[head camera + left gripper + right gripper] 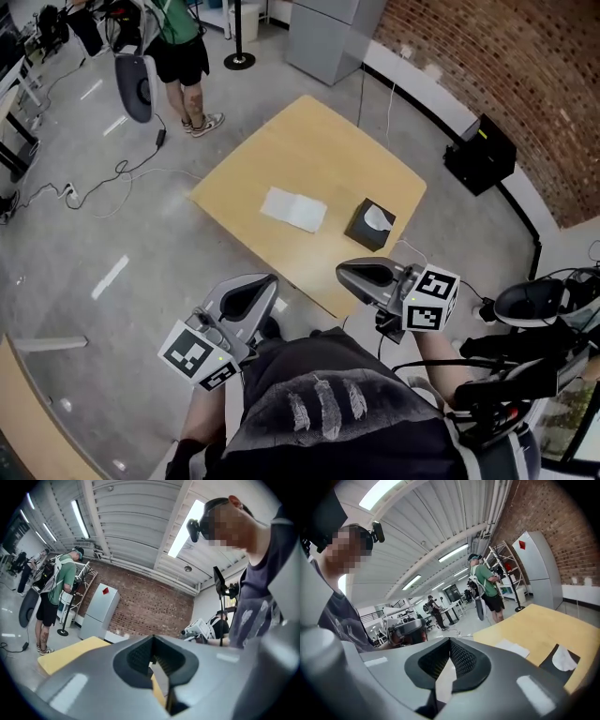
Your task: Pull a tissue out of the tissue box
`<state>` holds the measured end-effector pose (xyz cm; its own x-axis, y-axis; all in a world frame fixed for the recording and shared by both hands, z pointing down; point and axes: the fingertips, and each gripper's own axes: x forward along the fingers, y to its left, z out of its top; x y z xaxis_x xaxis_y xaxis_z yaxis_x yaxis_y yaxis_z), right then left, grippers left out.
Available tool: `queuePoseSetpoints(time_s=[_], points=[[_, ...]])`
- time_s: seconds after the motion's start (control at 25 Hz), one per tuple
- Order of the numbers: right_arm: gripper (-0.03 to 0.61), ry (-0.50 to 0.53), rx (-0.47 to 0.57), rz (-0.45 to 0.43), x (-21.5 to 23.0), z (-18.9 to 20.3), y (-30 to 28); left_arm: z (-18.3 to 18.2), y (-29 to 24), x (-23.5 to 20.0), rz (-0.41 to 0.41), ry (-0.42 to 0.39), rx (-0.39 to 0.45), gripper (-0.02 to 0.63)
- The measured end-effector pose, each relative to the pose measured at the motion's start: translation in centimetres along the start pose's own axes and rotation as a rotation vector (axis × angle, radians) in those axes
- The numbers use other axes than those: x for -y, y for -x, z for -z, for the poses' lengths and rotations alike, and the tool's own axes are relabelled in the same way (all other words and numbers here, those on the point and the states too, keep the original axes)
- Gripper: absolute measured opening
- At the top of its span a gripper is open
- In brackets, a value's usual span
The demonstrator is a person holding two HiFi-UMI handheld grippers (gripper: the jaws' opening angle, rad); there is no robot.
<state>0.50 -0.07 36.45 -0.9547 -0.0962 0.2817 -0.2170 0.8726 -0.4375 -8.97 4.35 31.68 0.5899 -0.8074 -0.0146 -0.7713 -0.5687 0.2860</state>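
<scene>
head view: small black cube tissue box (361, 230) w/ white tissue tuft (378, 217) on top, on light wooden table (309, 150) beside flat white sheet (294, 208); ahead of right gripper (361, 275), farther from left gripper (255, 292). grey floor (112, 234), brick wall (487, 56).
left gripper view: jaws pressed together, empty.
right gripper view: jaws closed, empty; box apart, lower right.

Grey concrete floor (94, 234), brick wall (487, 47) — a grey cabinet (328, 37) beside it, strip lights (80, 520) overhead.
</scene>
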Motion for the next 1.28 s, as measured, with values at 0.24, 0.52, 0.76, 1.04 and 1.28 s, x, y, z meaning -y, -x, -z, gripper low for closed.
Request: queuePoseSetpoints(time_s=[0.24, 0.52, 0.76, 1.04, 1.28], points=[[0.011, 0.062, -0.002, 0.162, 4.0, -1.6, 2.0, 0.1, -1.0, -1.0, 0.071, -0.002, -0.025, 0.002], [0.1, 0.137, -0.081, 0.345, 9.4, -2.4, 4.8, -0.5, -1.4, -2.0, 0.089, 0.003, -0.044, 0.002], [0.15, 0.202, -0.233, 0.482, 16.2, -0.7, 6.7, -0.3, -3.2, -2.9, 0.056, 0.011, -0.067, 0.002], [0.173, 0.302, -0.506, 0.575, 24.4, 3.6, 8.1, -0.1, -6.0, -2.2, 0.055, 0.017, -0.114, 0.002], [0.172, 0.294, -0.66, 0.581, 29.7, 7.6, 8.4, 0.4, -7.8, -1.7, 0.039, 0.013, -0.159, 0.002]])
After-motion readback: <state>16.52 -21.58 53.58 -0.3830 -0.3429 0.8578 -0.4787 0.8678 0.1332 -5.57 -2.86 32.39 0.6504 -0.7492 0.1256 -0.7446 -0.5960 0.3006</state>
